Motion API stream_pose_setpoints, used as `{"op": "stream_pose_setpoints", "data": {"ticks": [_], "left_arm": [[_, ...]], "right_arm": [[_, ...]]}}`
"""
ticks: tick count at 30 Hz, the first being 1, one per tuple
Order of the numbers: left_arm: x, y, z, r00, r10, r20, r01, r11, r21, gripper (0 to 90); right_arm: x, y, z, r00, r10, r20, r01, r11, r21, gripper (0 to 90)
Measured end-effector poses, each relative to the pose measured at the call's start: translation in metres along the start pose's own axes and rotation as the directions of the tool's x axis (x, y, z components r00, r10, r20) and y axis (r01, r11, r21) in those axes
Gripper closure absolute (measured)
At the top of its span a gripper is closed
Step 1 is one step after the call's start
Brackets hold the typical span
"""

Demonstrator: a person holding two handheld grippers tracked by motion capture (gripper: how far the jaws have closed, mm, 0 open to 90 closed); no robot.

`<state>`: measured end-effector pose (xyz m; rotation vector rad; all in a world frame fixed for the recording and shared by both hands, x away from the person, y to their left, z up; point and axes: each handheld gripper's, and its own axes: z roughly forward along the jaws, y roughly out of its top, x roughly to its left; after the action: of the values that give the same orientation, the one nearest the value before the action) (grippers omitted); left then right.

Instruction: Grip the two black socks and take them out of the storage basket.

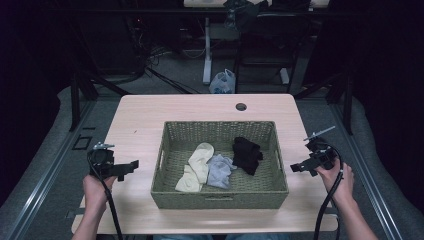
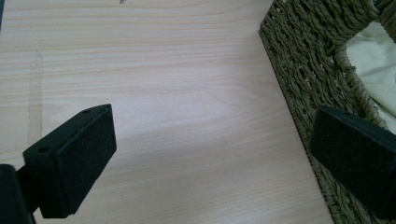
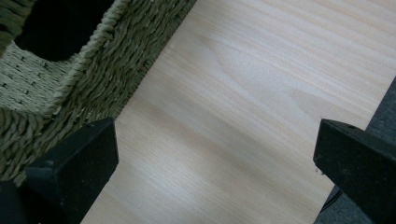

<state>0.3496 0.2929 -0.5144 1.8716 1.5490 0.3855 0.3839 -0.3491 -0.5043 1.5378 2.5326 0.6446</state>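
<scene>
So there's a woven basket (image 1: 219, 192) sitting mid-tabletop (image 1: 140, 115), and inside it are socks: a cream pair (image 1: 197, 166) toward the left, a grey one (image 1: 220, 170) just beside it, touching, and a black one (image 1: 247, 154) toward the right, a bit farther back. The left tool (image 1: 131, 165) hovers just off the basket's left side with its jaws spread wide, nothing between them; its own camera catches the basket wall (image 2: 299, 70) and a bit of cream sock (image 2: 373, 51) through the handle hole. The right tool (image 1: 296, 168) sits off the right side, also released and empty, over bare wood (image 3: 243, 116) next to the weave (image 3: 116, 51).
</scene>
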Motion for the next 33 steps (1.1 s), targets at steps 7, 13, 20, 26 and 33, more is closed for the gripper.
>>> {"op": "stream_pose_setpoints", "data": {"ticks": [7, 13, 20, 26, 33], "left_arm": [[0.0, 0.0, 0.001, 0.9999, 0.01, 0.004, -0.01, 0.9999, -0.011, 0.2], [0.001, -0.001, 0.0, 0.9999, 0.016, 0.002, -0.016, 0.9998, -0.01, 0.2], [0.0, 0.0, -0.001, 0.9996, 0.026, -0.01, -0.026, 0.9996, -0.012, 0.1], [0.0, -0.001, -0.002, 0.9997, 0.022, -0.007, -0.022, 0.9996, -0.019, 0.1], [0.002, -0.001, -0.003, 0.9999, 0.016, -0.006, -0.016, 0.9997, -0.018, 0.1]], "right_arm": [[0.002, 0.001, -0.001, 0.9999, -0.015, -0.002, 0.015, 1.0, 0.001, 0.0], [0.006, 0.006, -0.009, 1.0, 0.001, -0.007, -0.001, 1.0, -0.026, 0.0], [0.006, 0.013, -0.028, 0.9993, 0.025, -0.028, -0.027, 0.997, -0.068, 0.0], [0.013, 0.023, -0.045, 0.9995, 0.006, -0.029, -0.009, 0.995, -0.098, 0.0], [0.028, 0.045, -0.06, 0.9992, -0.038, -0.013, 0.036, 0.992, -0.118, 0.0]]}}
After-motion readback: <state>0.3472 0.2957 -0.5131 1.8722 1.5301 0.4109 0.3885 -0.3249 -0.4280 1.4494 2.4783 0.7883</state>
